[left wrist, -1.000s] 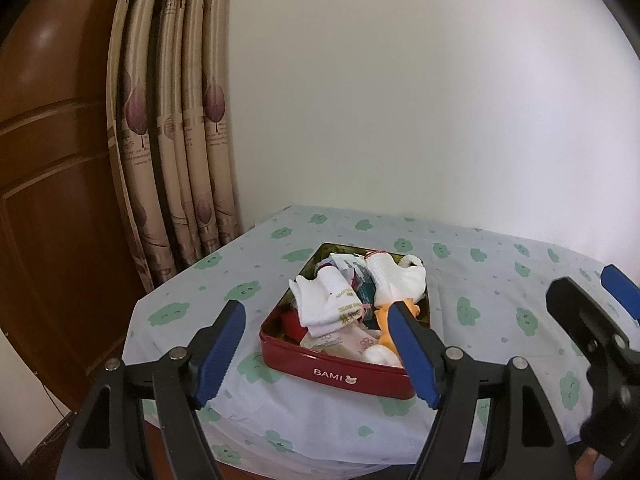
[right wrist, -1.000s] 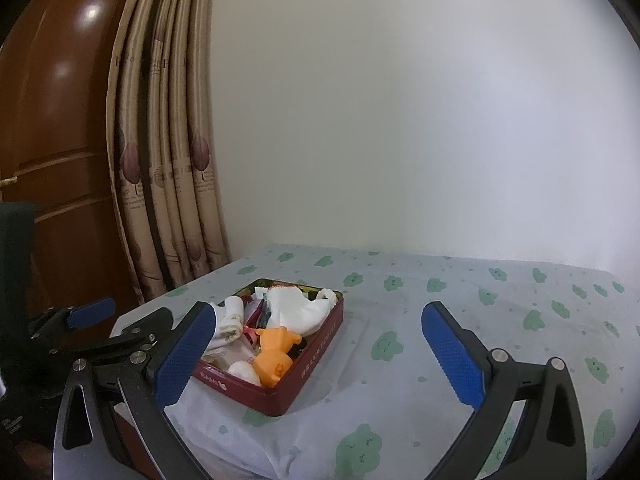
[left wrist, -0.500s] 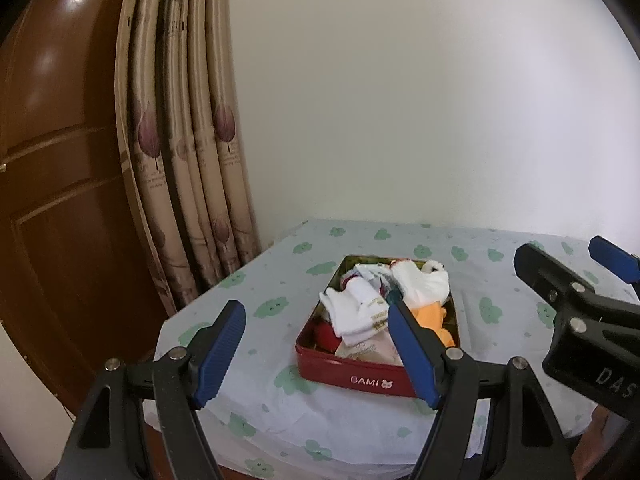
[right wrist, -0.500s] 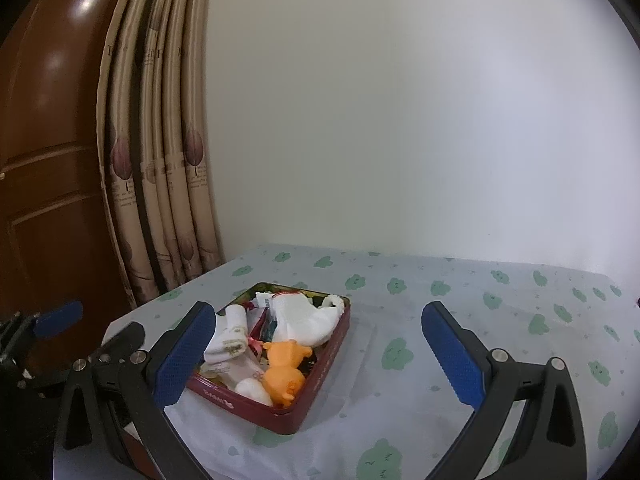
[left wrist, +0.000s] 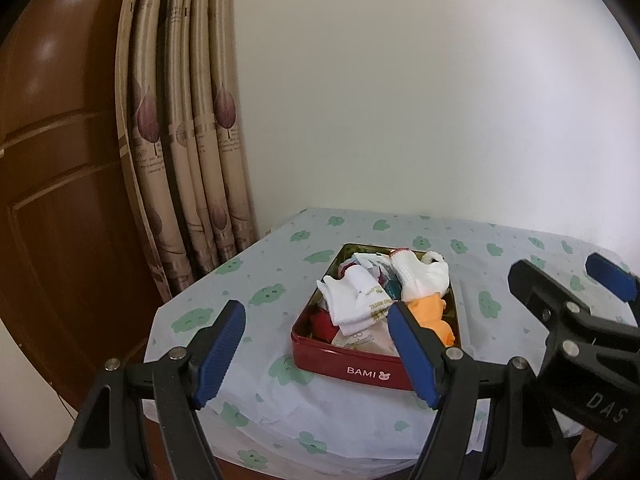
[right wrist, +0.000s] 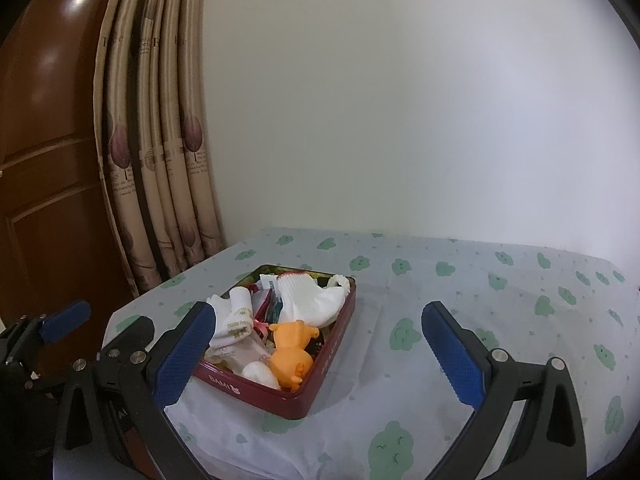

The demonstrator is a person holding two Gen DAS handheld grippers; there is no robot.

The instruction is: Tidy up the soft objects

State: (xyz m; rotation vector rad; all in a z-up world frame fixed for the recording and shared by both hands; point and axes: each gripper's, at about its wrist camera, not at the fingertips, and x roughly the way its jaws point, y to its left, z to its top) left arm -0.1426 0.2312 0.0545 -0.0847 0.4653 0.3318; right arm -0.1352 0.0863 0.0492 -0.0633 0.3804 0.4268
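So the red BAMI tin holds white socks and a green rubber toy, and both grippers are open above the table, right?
Nearly. The rubber toy in the red BAMI tin is orange, not green, as the right wrist view shows. The white socks are there, and both the left gripper and right gripper are open.

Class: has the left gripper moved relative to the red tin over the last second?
Yes. The left gripper has shifted left and pulled back: the tin now sits right of its centre and smaller.
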